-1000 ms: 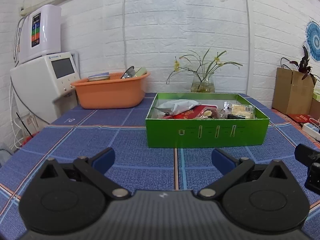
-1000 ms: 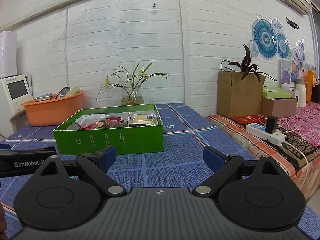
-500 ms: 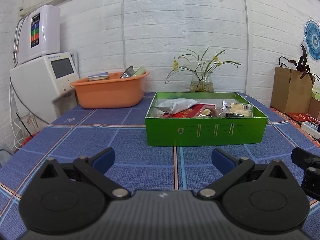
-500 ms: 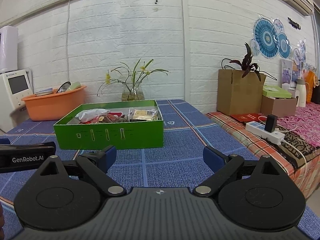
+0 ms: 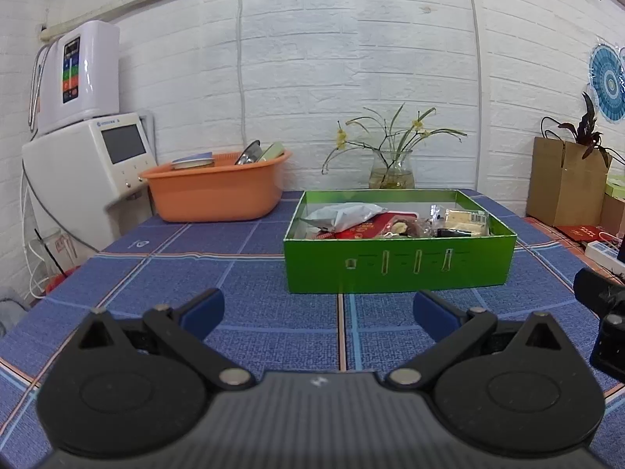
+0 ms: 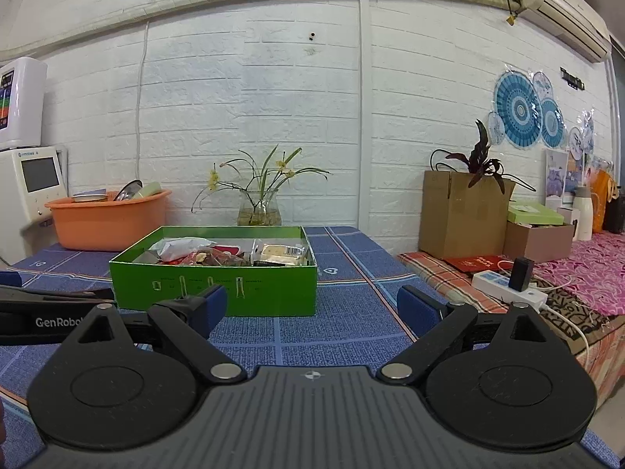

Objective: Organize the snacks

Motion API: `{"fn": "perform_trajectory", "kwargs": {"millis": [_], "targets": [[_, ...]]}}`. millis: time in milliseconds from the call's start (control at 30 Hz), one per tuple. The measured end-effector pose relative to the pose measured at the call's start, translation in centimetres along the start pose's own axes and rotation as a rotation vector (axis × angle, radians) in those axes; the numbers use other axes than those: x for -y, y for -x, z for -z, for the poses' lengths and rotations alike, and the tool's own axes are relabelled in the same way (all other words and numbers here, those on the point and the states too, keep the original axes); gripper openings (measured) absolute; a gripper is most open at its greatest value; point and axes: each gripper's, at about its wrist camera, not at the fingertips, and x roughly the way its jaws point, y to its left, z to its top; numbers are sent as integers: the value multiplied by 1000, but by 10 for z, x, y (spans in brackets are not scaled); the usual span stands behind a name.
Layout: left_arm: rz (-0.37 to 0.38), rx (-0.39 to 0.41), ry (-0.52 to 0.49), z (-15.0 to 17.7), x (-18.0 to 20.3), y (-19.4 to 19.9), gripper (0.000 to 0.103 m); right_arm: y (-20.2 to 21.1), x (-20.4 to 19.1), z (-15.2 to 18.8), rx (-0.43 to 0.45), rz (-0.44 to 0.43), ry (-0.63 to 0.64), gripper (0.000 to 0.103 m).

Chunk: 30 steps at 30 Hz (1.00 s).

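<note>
We find the left gripper (image 5: 318, 308) with its blue-padded fingers (image 5: 203, 308) spread wide and nothing between them, low over the blue checked tablecloth (image 5: 250, 258). The right gripper (image 6: 308, 306) is likewise spread wide and empty. Each has bare cloth ahead of its fingers up to the green box (image 5: 396, 269), which sits on the table's middle, well apart from both.

The box is open-topped and holds the snacks (image 5: 390, 222): a white-grey packet (image 5: 343, 213) at its left, a red packet beside it, a clear-wrapped yellow item with a barcode label at its right. The print on them is too small to read. The box front carries cut-out slots.

An orange basin (image 5: 218, 191) stands behind-left of the box, apart from it; a glass vase (image 5: 390, 170) of flowers stands behind, by the wall. In the right wrist view the table's right edge lies just beside the right finger, with a striped surface and a white power strip (image 6: 508, 287) beyond.

Legible writing: "GenRobo" on the left gripper's body, seen in the right wrist view.
</note>
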Motion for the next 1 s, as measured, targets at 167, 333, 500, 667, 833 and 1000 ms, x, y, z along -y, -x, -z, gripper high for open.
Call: {"fn": "perform_trajectory", "kwargs": {"millis": [167, 333, 500, 667, 833, 1000], "targets": [[11, 6, -7, 1, 1, 3, 103, -2, -1, 1, -35, -9, 5, 103], [17, 2, 10, -1, -3, 4, 103, -1, -2, 2, -51, -13, 12, 103], [12, -10, 17, -2, -4, 5, 103, 2, -3, 1, -43, -13, 19, 103], [11, -7, 1, -1, -2, 10, 103, 2, -5, 1, -70, -37, 14, 103], [13, 5, -9, -2, -1, 14, 103, 2, -5, 2, -88, -53, 13, 103], [22, 8, -8, -1, -1, 15, 103, 4, -5, 2, -86, -53, 18, 103]]}}
